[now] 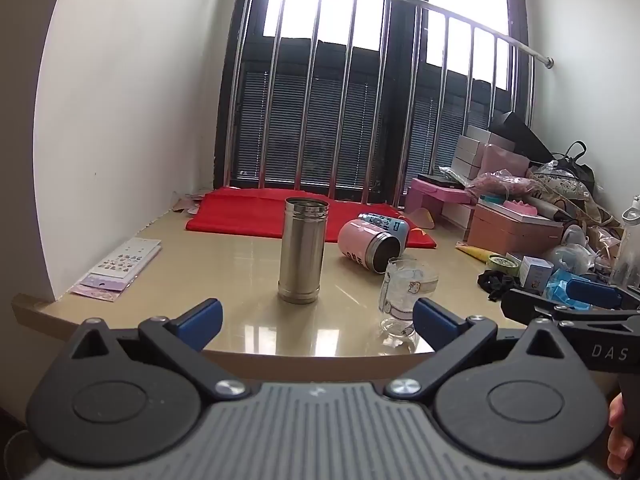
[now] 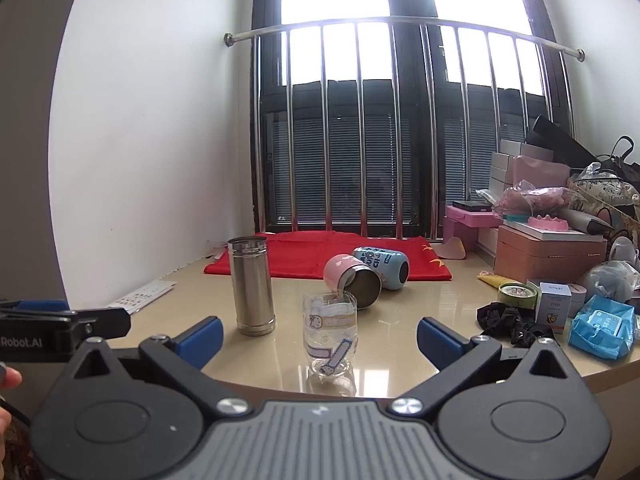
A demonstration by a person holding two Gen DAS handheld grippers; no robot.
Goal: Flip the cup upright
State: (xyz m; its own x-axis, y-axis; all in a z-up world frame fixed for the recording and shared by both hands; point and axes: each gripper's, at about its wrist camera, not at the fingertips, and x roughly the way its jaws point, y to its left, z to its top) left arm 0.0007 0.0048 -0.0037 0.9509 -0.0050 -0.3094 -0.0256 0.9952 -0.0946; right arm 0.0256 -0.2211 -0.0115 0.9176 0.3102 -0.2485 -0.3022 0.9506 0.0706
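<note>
Both grippers (image 1: 318, 320) (image 2: 320, 338) agape, pink cup (image 2: 352, 278) seemingly toppled

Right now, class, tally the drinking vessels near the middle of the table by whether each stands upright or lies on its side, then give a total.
Upright: 2, the steel flask and the clear glass cup.
On its side: 2, the pink cup and the blue cup.
Total: 4

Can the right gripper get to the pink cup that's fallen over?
Probably yes, but not straight on. The right gripper is open, yet the clear glass stands upright right in front of the pink cup, so it would likely have to go around or over it.
</note>
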